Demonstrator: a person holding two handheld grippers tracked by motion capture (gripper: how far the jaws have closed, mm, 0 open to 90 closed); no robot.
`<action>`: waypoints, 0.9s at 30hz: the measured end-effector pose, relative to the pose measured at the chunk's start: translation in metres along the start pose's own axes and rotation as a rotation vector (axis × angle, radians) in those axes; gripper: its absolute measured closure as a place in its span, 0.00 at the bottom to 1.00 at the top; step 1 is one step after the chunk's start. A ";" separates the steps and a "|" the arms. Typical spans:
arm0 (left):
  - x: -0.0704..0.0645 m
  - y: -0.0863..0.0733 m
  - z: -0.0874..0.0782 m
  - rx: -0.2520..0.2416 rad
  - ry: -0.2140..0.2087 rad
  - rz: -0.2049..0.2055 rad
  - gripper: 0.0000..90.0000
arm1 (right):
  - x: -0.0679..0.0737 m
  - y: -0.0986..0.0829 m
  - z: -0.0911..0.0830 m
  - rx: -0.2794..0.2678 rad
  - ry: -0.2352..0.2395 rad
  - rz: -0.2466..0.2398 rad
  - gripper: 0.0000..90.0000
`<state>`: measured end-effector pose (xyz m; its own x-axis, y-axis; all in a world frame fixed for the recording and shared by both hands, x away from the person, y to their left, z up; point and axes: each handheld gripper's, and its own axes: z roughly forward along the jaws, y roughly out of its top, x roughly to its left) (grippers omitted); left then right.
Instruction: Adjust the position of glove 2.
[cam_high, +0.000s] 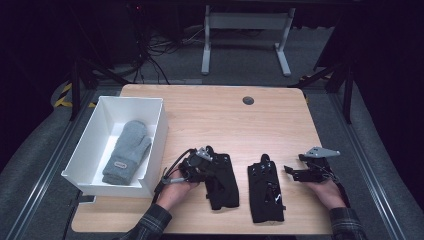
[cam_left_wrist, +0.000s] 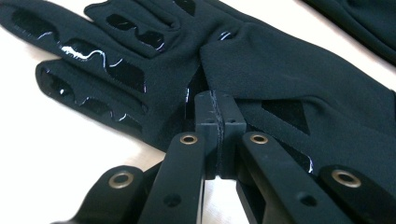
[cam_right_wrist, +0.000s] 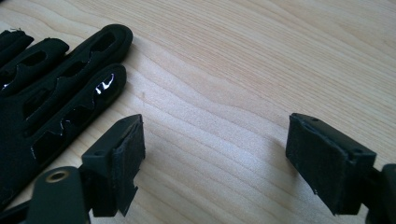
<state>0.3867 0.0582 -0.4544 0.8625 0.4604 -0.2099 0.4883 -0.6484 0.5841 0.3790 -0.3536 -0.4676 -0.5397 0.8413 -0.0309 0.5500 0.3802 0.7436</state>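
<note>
Two black gloves lie flat on the wooden table. My left gripper sits over the left black glove. In the left gripper view this gripper has its jaws pressed together on a pinched fold of that glove, near the base of its fingers. The right black glove lies beside it. My right gripper rests just right of it, open. In the right gripper view its jaws stand wide apart over bare wood, with the glove's fingers to their left.
A white box stands at the table's left side with a grey mitten lying in it. A round cable hole sits near the far edge. A corner of the other glove shows in the left gripper view.
</note>
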 end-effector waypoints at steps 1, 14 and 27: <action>-0.003 -0.002 0.000 -0.001 -0.007 0.006 1.00 | 0.000 0.000 0.000 0.000 0.000 0.000 0.23; -0.013 -0.007 -0.013 -0.039 0.053 0.018 0.86 | 0.000 0.000 0.000 0.000 -0.002 0.001 0.22; -0.005 -0.017 -0.010 -0.043 0.114 -0.085 0.71 | 0.001 0.000 0.000 0.000 0.001 0.001 0.22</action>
<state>0.3728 0.0726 -0.4550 0.7966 0.5799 -0.1706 0.5504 -0.5791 0.6014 0.3788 -0.3531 -0.4676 -0.5395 0.8415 -0.0297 0.5507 0.3793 0.7435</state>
